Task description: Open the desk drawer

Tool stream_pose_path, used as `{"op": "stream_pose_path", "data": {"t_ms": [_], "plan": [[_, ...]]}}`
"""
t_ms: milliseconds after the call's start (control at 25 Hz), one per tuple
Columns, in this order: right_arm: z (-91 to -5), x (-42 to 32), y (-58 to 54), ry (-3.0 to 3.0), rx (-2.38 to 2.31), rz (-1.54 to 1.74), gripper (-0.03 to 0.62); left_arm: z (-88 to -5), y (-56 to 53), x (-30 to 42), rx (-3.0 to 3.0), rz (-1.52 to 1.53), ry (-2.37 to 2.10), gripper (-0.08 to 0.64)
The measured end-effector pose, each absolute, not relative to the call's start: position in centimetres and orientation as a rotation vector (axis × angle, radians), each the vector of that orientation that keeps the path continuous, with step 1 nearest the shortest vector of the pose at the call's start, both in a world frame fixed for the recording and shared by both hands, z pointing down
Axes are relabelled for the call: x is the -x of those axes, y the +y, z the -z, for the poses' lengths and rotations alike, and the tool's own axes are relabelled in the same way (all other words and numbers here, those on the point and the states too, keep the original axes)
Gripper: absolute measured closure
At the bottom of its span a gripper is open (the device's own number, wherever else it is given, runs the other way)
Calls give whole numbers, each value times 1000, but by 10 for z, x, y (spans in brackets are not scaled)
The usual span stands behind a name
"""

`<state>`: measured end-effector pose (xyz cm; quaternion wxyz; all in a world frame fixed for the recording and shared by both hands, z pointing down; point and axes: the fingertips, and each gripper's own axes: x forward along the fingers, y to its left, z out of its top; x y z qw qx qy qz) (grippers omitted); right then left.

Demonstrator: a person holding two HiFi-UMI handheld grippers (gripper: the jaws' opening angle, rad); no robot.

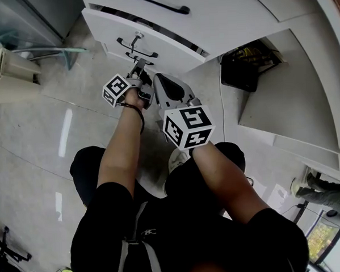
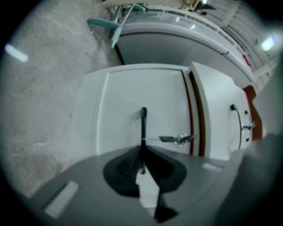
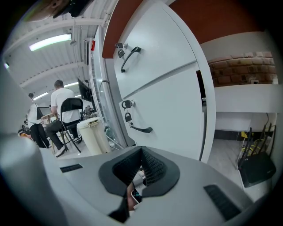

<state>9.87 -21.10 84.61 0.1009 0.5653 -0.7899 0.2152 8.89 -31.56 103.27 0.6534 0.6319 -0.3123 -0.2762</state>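
At the white desk (image 1: 237,7), head view: left gripper (image 1: 140,67) at the black handle (image 1: 128,48) of the lower drawer (image 1: 171,47). The right gripper (image 1: 158,79) is just beside it, apart from the drawer.

Left gripper view: jaws narrow, clamped on the handle (image 2: 143,123), which runs up from them. A key (image 2: 177,139) sits just beside.

Right gripper view: jaws pressed together, nothing between them. The drawer (image 3: 172,110) lies ahead.

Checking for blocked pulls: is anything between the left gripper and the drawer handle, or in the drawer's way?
Nothing visible does. The left gripper is shut on the handle, and the drawer faces only the person.
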Motion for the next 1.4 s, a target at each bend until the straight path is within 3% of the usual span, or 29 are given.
{"op": "stream_pose_path", "data": {"t_ms": [1400], "plan": [[-831, -60, -226, -2420, -1631, -629, 594, -1034, -248, -33, -1442, 496, -707, 545]]}}
